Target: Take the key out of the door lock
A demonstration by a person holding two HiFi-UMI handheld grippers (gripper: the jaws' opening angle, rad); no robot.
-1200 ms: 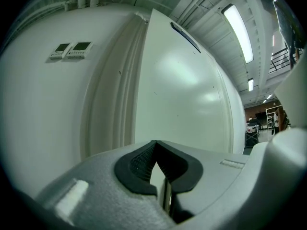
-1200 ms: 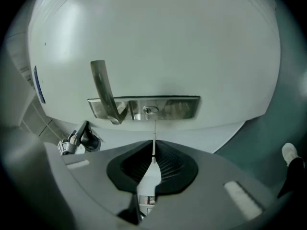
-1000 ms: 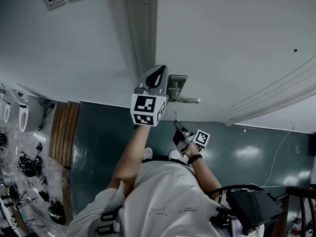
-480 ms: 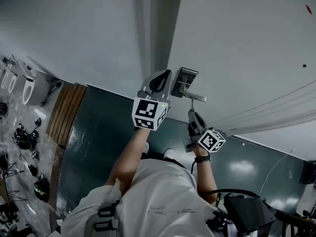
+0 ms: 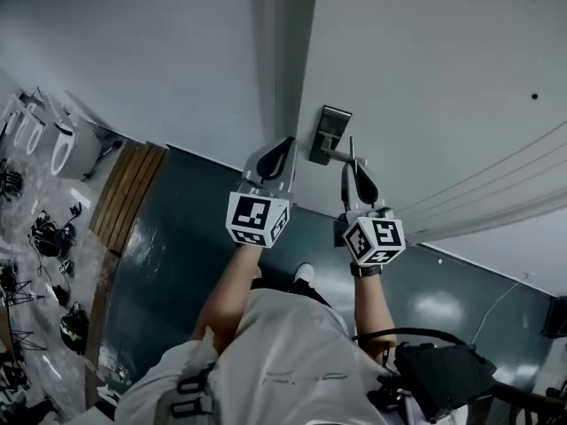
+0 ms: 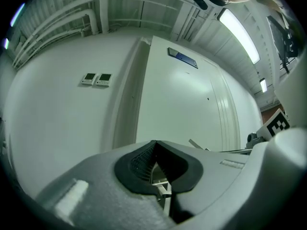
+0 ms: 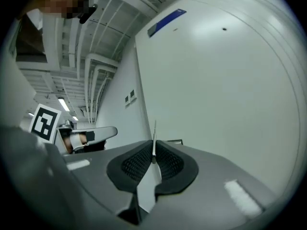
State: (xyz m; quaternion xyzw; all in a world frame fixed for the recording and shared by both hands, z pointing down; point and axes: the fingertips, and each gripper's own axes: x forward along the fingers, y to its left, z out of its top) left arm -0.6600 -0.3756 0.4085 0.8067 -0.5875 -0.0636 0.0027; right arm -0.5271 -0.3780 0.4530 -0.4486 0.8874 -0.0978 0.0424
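In the head view a white door [image 5: 425, 60] carries a metal lock plate [image 5: 330, 127] with a lever handle [image 5: 335, 156]. My right gripper [image 5: 352, 168] hangs just below the handle, shut on a thin metal key [image 5: 351, 149] that sticks out towards the door. In the right gripper view the key [image 7: 154, 138] stands edge-on between the pads of that gripper [image 7: 153, 152]. My left gripper [image 5: 285, 142] sits left of the lock plate, a little back from the door. Its pads [image 6: 144, 159] meet at the tip with nothing held. The handle [image 6: 160, 188] shows through the gap behind them.
Left of the door frame is a grey wall with two small control panels [image 6: 97, 79]. On the floor lie wooden boards [image 5: 128, 202], white fixtures [image 5: 66, 144] and cables. A black unit [image 5: 443, 374] stands at lower right. Conduit lines [image 5: 496, 193] run along the wall's foot.
My right gripper has risen from beside the person's leg to the handle's height and rolled over, key in its jaws. The left gripper has drawn back from the lock plate.
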